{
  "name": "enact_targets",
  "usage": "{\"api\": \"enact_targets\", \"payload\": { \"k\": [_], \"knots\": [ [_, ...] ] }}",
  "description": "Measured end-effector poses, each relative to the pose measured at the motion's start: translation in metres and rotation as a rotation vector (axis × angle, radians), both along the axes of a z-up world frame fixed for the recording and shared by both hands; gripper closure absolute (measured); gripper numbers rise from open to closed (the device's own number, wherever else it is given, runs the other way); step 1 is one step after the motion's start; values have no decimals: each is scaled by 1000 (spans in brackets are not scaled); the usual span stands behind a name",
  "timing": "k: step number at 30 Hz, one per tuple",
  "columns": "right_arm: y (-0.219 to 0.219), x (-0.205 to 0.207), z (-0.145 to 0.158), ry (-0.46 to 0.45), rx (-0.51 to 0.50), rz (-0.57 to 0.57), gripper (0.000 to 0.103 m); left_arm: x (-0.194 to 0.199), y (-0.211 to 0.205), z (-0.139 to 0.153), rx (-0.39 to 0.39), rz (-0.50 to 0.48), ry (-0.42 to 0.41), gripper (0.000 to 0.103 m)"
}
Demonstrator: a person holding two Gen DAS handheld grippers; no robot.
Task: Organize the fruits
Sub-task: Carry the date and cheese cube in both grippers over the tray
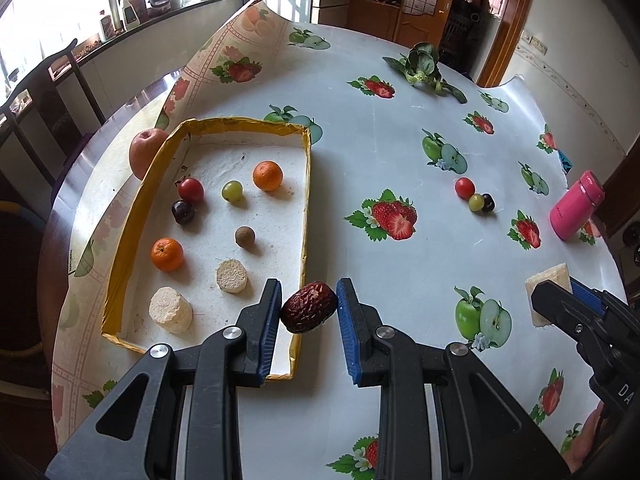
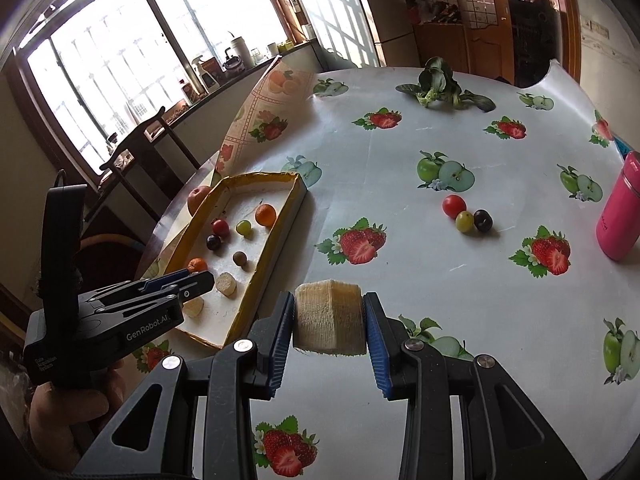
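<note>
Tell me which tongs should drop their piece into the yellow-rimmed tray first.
Left. The left tongs hold the red date right at the yellow-rimmed tray, about over its near corner. The right tongs grip the pale cut chunk farther out over the tablecloth, so they likely follow.

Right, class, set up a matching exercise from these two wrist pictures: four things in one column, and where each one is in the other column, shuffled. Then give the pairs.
Things:
1. red date
2. pale sugarcane chunk
3. apple
4. pink flask

Places:
A. on the table just outside the tray's far left corner
B. between the right tool's pads
C. standing near the table's right edge
D. between the left tool's pads

Pairs: 1-D, 2-B, 3-A, 4-C
</note>
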State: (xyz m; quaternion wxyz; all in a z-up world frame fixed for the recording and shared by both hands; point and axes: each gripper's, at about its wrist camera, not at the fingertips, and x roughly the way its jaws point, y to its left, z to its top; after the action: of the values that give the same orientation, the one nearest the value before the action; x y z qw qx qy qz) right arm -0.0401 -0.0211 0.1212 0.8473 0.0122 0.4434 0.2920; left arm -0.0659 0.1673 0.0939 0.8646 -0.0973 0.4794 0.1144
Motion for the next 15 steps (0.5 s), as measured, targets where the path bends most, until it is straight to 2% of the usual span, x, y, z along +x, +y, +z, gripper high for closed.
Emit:
{"api": "enact_targets", "payload": {
  "k": [15],
  "knots": [
    [14, -10, -2, 2, 2, 41, 68, -18, 16, -8, 1, 38, 17, 78]
  ]
}}
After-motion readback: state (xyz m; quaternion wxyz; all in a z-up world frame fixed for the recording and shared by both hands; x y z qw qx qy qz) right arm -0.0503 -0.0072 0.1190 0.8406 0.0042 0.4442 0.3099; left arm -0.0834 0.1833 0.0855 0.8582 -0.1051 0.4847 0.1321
